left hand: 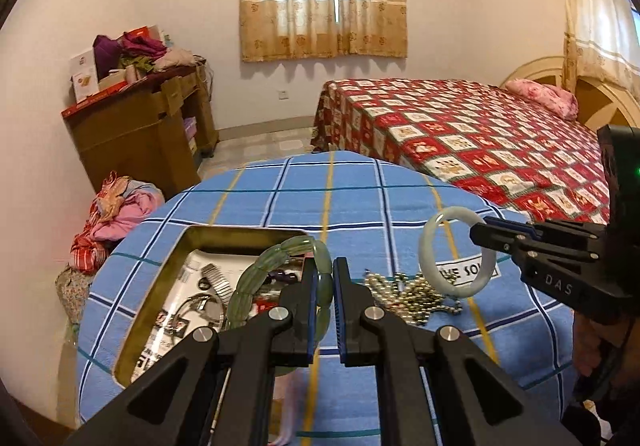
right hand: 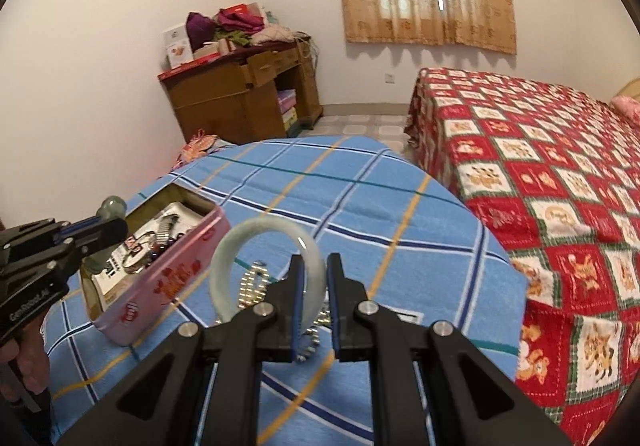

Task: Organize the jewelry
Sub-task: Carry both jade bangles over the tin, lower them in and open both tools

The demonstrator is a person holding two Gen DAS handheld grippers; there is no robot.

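My left gripper (left hand: 323,278) is shut on a green segmented bracelet (left hand: 256,278), held up over the right side of an open pink tin (left hand: 160,278). That tin (right hand: 172,282) holds small jewelry pieces and printed paper. My right gripper (right hand: 314,278) is shut on a pale jade bangle (right hand: 232,258), lifted above the blue checked cloth. The same bangle (left hand: 430,246) shows in the left wrist view, pinched by the right gripper (left hand: 486,228). A pile of silver bead chain (left hand: 404,296) lies on the cloth between the two grippers, partly hidden behind the bangle (right hand: 252,286).
The round table under the blue checked cloth (right hand: 360,197) drops off all around. A bed with a red patterned cover (right hand: 540,185) stands to the right. A wooden desk piled with clothes and boxes (right hand: 240,93) stands at the back wall. A clothes heap (left hand: 112,217) lies left of the table.
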